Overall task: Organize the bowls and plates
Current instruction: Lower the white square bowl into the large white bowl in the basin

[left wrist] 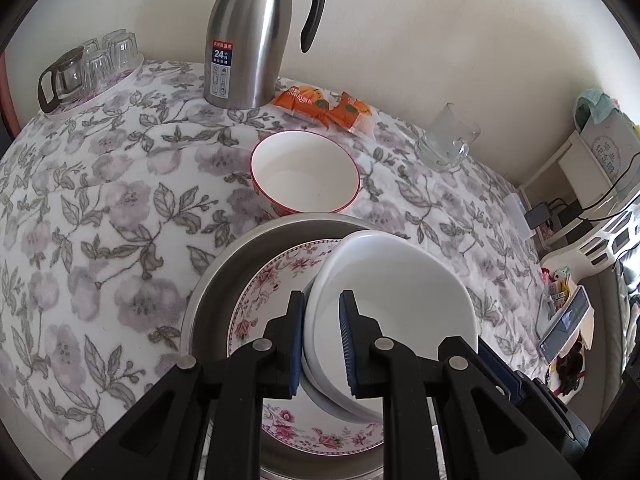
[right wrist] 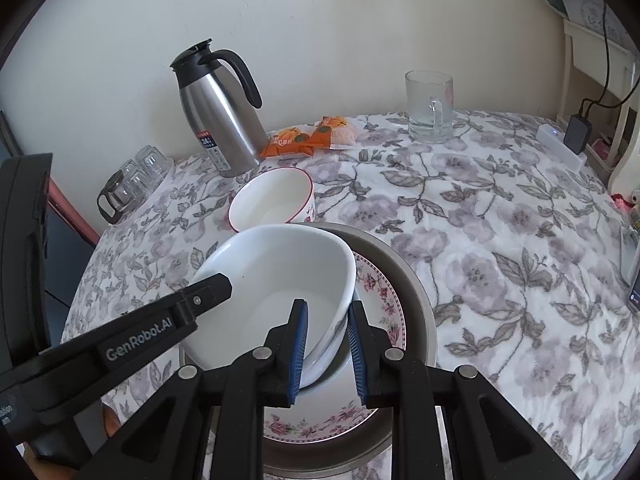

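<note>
**Both my grippers hold the white bowl over the flower plate**

My left gripper [left wrist: 324, 340] is pinching one side of the white bowl [left wrist: 396, 288]. My right gripper [right wrist: 328, 348] is pinching the other side of it. The bowl is tipped. Under it is the flower plate [left wrist: 272, 280], and that plate lies inside a big metal pan [left wrist: 224, 272]. Whether the bowl touches the plate, I cannot tell. Just behind the pan sits a red-rimmed bowl [left wrist: 306, 172] on the flowery tablecloth [left wrist: 100, 200]. Farther back stand a steel jug [left wrist: 248, 40], orange snack packs [left wrist: 324, 108] and a glass mug [right wrist: 430, 106].
</note>
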`<state>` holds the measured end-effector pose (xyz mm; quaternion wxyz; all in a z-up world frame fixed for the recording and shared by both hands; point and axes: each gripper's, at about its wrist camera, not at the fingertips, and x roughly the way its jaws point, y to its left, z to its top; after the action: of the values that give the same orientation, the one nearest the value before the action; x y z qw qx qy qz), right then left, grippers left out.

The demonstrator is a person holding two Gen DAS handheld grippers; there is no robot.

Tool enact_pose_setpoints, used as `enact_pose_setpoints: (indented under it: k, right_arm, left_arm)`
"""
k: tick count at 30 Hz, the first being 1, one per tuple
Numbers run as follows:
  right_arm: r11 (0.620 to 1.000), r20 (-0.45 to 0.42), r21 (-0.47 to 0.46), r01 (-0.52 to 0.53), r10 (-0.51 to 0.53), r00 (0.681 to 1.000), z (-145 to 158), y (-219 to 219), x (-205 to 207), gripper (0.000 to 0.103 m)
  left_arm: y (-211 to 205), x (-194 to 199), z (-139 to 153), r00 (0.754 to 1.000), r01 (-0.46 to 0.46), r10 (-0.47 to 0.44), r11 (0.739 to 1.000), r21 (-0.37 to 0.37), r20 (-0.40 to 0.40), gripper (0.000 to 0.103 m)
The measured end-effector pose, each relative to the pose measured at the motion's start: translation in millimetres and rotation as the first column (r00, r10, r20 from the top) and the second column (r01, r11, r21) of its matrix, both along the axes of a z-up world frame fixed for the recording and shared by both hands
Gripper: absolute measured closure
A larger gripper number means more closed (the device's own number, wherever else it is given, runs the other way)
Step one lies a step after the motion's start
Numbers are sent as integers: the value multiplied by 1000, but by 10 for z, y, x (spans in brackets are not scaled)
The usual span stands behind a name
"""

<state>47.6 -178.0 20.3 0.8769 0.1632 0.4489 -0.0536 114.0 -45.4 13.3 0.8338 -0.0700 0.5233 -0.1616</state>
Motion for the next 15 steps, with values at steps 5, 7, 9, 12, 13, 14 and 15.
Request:
enact_pose_setpoints:
  k: [5, 7, 9, 12, 13, 14, 15]
  right_arm:
    - [1000, -1, 4, -3, 3, 1000, -15, -10, 2, 81]
    - [1000, -1, -1, -7, 7, 1000, -19, -8, 2, 81]
    - [1000, -5, -9, -10, 10, 1000, -30, 4, 6, 81]
    - [1000, -14, -8, -14, 14, 1000, -54, 7, 15, 81]
    - [1000, -16, -6, -15, 15, 1000, -58, 4, 16, 81]
    - [1000, -19, -3, -17, 17, 1000, -67, 6, 19, 81]
    - [1000, -21, -5, -16, 16, 1000, -72, 6, 20, 81]
  left_arm:
    - [-21, -2, -19, 1000, 4, -4, 1000, 12, -2, 85]
    - [-31, -1, -23, 1000, 9, -9, 1000, 21, 1, 85]
    - [-40, -4, -27, 1000, 14, -14, 1000, 27, 3, 85]
    - [-46, 2, -41, 1000, 18, -18, 999, 31, 1, 85]
    - [-43, 5, -52, 1000, 20, -20, 999, 31, -3, 85]
    - [-41, 14, -72, 1000, 21, -20, 999, 30, -12, 85]
    - [-39, 16, -78, 1000, 20, -20, 999, 28, -13, 85]
